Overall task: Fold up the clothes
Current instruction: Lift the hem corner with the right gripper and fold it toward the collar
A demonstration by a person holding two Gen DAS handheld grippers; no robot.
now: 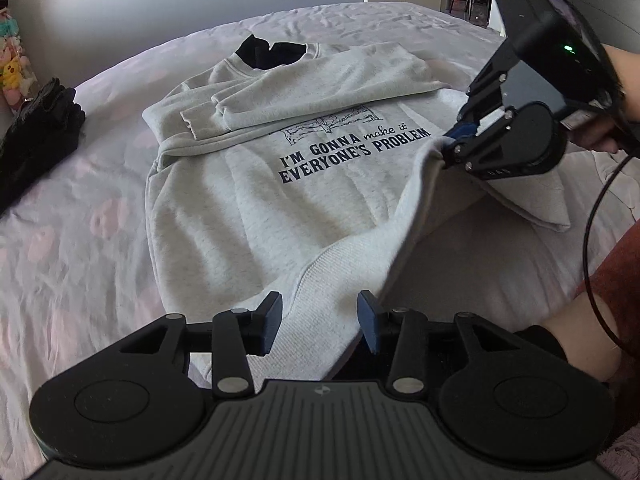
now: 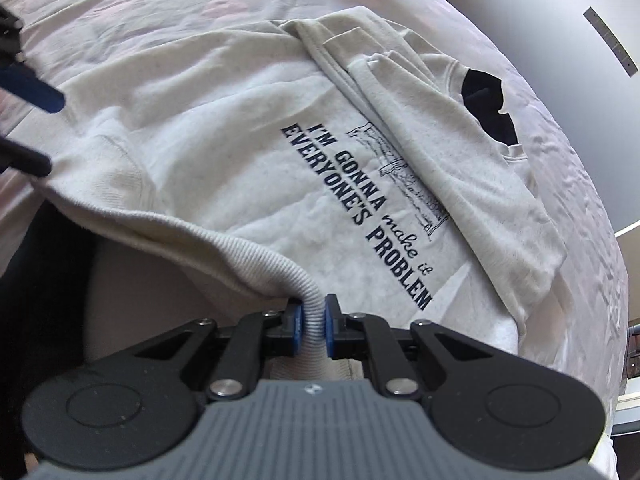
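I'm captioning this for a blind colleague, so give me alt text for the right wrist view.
The right gripper, jaws shut, pinches the ribbed hem of a light grey sweatshirt lying on a bed. Both sleeves are folded across its chest above navy printed lettering.

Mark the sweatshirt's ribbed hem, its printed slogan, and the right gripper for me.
ribbed hem [image 2: 256, 256]: right wrist view, on the ribbing just ahead of the fingers.
printed slogan [image 1: 352, 154]: left wrist view, mid-lettering.
right gripper [image 2: 313, 322]: right wrist view, between fingertips, shut on the hem.
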